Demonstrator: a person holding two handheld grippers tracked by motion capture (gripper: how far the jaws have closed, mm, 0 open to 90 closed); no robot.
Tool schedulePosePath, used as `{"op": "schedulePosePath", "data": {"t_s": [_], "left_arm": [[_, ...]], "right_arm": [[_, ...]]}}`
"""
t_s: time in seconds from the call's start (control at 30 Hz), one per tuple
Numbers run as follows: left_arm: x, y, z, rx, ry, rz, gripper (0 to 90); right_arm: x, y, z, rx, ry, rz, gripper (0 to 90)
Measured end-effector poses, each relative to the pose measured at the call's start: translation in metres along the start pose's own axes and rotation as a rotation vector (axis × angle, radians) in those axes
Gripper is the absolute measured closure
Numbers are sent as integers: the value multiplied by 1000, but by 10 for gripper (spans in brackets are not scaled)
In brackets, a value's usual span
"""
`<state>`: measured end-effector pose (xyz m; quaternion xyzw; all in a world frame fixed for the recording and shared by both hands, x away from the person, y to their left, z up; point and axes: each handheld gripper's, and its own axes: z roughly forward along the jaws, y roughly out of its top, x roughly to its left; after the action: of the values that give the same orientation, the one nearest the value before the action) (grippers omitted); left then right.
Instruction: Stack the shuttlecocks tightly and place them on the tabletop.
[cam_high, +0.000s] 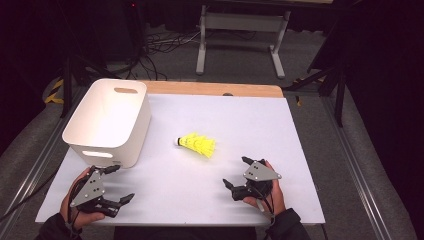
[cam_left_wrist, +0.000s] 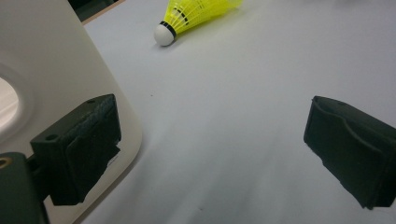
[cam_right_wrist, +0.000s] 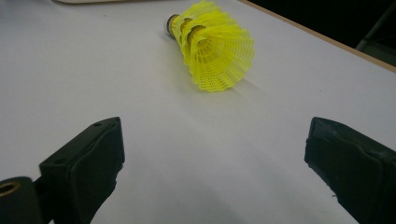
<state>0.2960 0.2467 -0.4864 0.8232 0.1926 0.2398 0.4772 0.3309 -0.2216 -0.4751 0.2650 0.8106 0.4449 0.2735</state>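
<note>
Nearest, the right gripper (cam_high: 239, 175) and left gripper (cam_high: 119, 183) rest spread wide. The yellow shuttlecocks (cam_high: 197, 144), apparently 3 nested, lie mid-table beside the white bin (cam_high: 131, 131); a careless pinch could separate them.

Dim room, grey carpet (cam_high: 240, 65) perhaps.

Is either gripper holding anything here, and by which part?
Nothing is held. Left gripper and right gripper are open; the yellow plastic shuttlecocks lie untouched.
</note>
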Motion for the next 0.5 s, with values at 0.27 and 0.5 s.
{"op": "schedulePosePath", "data": {"t_s": [0.27, 0.5], "left_arm": [[3, -3, 1, 2, -2, -14, 46], [4, -3, 0, 3, 0, -10, 47]], "right_arm": [[-2, 12, 11, 10, 50, 27, 89], [-5, 22, 26, 30, 61, 32, 132]]}}
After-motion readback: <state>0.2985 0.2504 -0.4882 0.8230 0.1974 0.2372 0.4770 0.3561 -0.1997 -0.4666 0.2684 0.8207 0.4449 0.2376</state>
